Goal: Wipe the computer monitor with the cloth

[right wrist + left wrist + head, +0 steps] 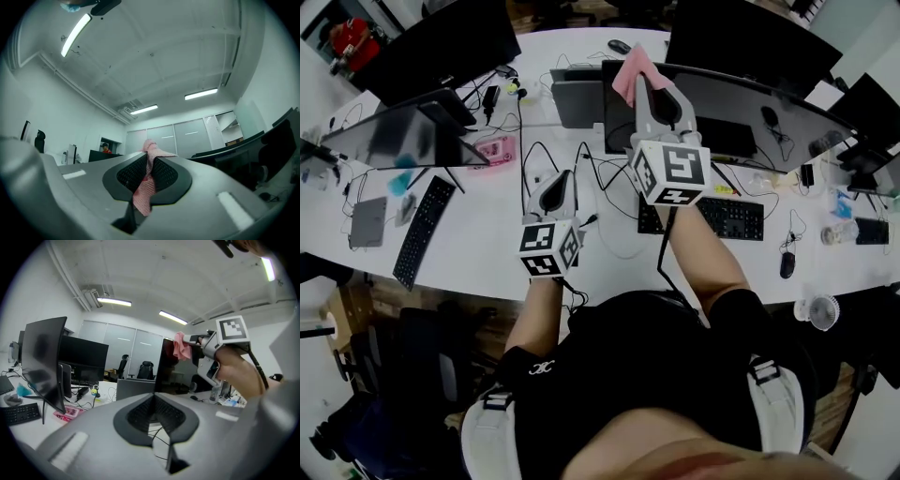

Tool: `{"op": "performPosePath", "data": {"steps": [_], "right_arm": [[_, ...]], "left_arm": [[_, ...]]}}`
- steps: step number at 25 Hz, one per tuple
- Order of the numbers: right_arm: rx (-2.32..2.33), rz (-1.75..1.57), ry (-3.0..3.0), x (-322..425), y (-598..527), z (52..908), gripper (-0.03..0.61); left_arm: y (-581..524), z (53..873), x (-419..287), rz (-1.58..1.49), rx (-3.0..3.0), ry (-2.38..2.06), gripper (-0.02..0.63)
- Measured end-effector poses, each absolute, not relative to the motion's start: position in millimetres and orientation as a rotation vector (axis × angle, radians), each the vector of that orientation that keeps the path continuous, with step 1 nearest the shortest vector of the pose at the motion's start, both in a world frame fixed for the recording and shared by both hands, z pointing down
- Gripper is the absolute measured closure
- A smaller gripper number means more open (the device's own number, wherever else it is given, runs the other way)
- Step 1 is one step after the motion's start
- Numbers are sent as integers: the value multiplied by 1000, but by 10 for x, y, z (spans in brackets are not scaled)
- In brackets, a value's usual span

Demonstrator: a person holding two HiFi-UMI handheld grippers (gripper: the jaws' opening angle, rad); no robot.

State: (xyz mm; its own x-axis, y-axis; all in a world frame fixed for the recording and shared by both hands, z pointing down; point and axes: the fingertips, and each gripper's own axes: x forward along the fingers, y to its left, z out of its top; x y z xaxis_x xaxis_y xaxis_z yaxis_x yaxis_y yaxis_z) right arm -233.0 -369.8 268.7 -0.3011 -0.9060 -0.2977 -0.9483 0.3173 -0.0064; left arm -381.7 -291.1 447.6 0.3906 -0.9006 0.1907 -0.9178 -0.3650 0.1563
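Note:
In the head view my right gripper (645, 84) is raised at the top left corner of the wide dark monitor (750, 103), shut on a pink cloth (628, 73) that bunches at the screen's upper edge. Its own view shows the cloth (144, 187) pinched between the pads, pointing up at the ceiling. My left gripper (562, 180) hovers low over the white desk, left of the monitor, jaws shut and empty (153, 401). From there I see the monitor's edge (161, 366), the cloth (179, 347) and the right gripper (188, 339).
A black keyboard (727, 217) and mouse (787, 265) lie below the monitor, with loose cables (600, 173) between the grippers. To the left stand another monitor (398, 136), a keyboard (422, 230) and a pink item (494, 150). A small fan (818, 309) sits at the right.

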Motion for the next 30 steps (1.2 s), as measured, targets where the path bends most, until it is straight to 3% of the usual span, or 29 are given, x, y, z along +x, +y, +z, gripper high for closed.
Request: {"op": "performPosePath", "data": {"steps": [19,30], "right_arm": [[-2039,276,2233,-89,-2539,3224,558],[-1977,255,2273,583,-2091,3282,558]], "left_arm": [[-2770,3967,-2182,67,2613,-1431,560],[-2408,3887,-1353,46,2647,-1413,560]]}}
